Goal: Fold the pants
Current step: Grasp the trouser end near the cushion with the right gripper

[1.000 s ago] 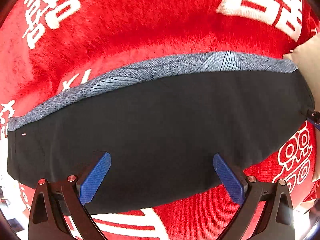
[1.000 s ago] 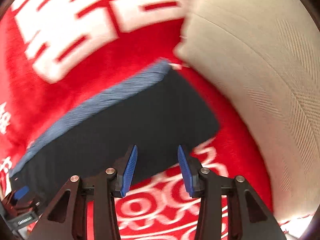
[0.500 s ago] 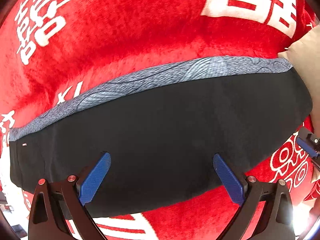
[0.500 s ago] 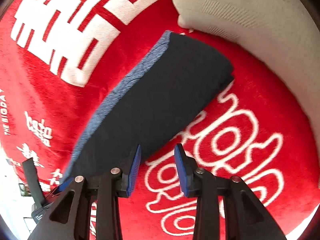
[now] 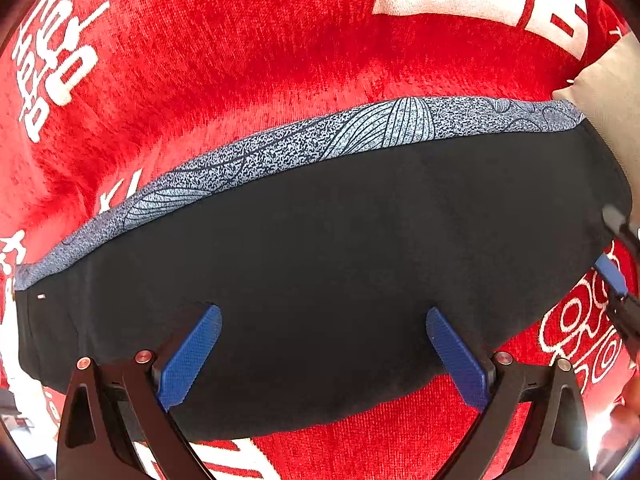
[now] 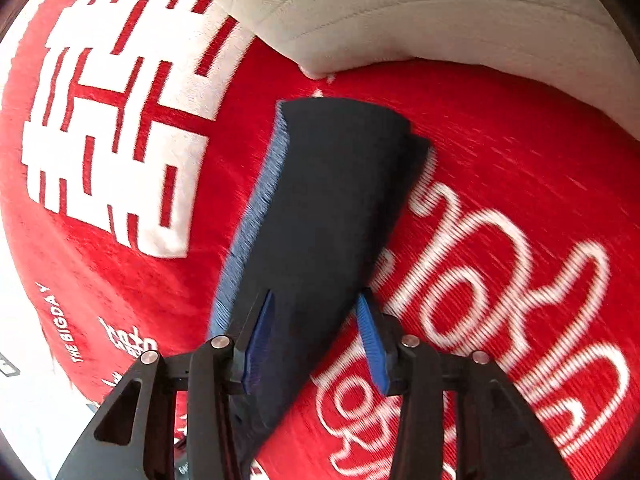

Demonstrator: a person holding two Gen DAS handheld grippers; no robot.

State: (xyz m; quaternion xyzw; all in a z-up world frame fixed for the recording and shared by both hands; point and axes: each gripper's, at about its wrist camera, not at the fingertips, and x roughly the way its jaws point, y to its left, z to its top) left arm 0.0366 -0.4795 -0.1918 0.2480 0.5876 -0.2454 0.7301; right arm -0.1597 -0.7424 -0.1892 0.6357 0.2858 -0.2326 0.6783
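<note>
The black pants (image 5: 320,248) lie folded into a long flat strip on the red blanket, with a grey-blue patterned layer (image 5: 304,144) showing along the far edge. My left gripper (image 5: 320,356) is wide open above the near edge of the strip and holds nothing. My right gripper (image 6: 316,344) is partly open, with its blue pads on either side of the near end of the pants (image 6: 332,200), not pinching the cloth. The right gripper's blue fingertip (image 5: 610,276) shows at the right edge of the left wrist view.
A red blanket (image 5: 240,60) with white characters covers the surface. A beige cushion (image 6: 420,12) lies just past the far end of the pants and also shows in the left wrist view (image 5: 612,92).
My right gripper has swung around to look along the length of the pants and now straddles their near end. My left gripper has drawn back a little and stays open.
</note>
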